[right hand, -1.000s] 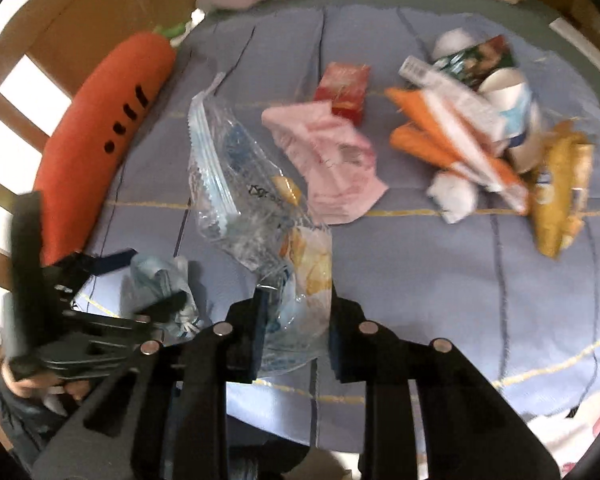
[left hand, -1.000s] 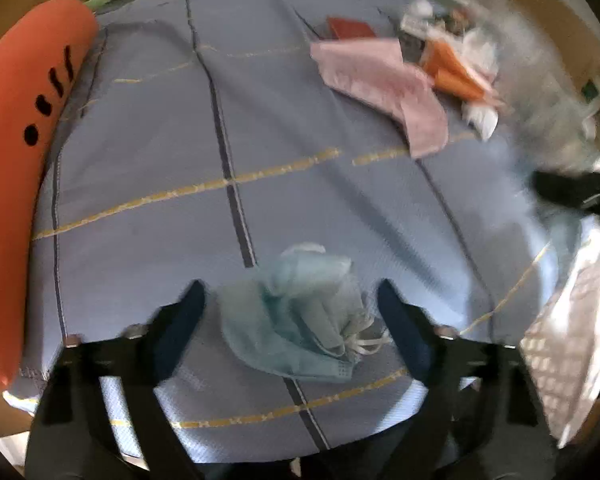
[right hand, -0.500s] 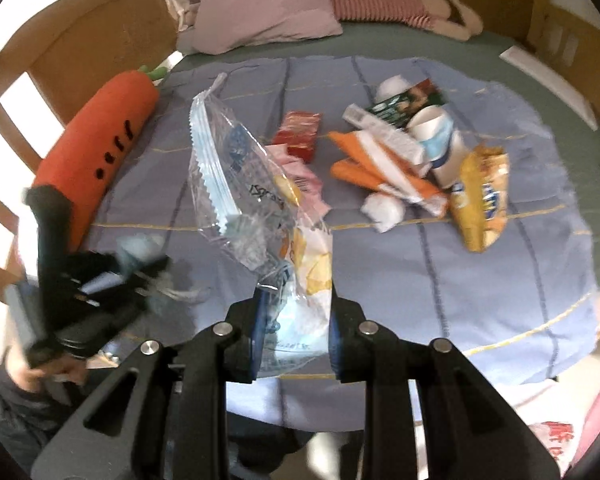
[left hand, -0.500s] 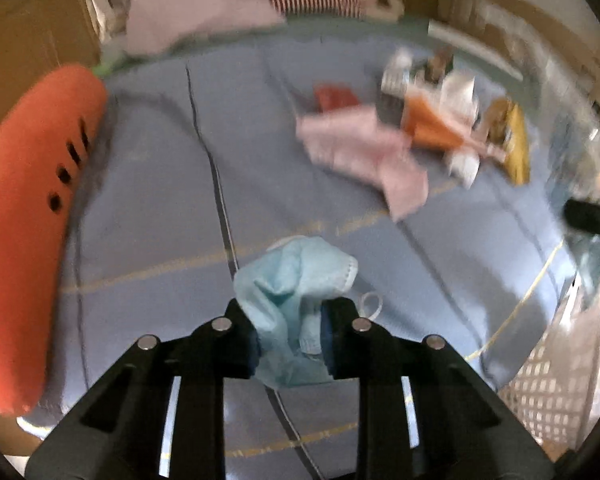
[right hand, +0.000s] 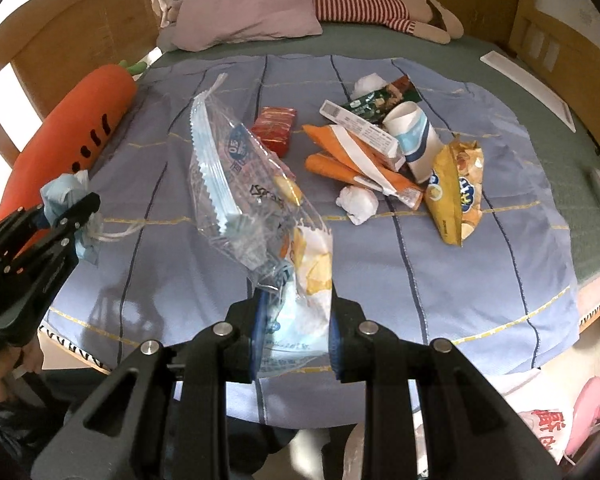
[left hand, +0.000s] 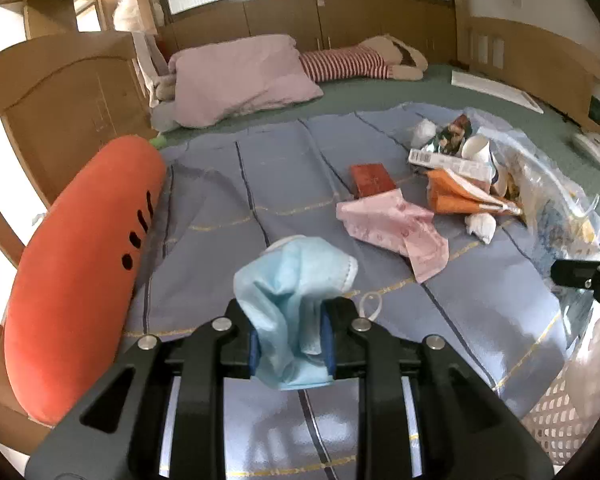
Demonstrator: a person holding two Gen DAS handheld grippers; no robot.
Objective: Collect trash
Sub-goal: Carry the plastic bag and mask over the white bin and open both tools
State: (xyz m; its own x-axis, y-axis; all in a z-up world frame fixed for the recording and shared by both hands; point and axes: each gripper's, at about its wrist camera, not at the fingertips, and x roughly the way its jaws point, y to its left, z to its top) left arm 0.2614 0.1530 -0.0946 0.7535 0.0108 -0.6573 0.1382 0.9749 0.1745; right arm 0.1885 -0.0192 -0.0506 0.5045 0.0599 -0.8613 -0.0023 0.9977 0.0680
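While trash litters a blue checked blanket [left hand: 284,184] (wood-panelled bedroom), left gripper [left hand: 290,334] clamps a face mask [left hand: 296,280], right gripper [right hand: 294,330] a clear plastic bag [right hand: 244,184].

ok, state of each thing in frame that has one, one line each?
left gripper: shut on the face mask
face mask: crumpled, lifted off the blanket
right gripper: shut on the clear plastic bag
clear plastic bag: held up, partly filled
paper cup: tipped on its side
chip bag: opened, lying flat
pink wrapper: crumpled on the blanket
red packet: lying flat
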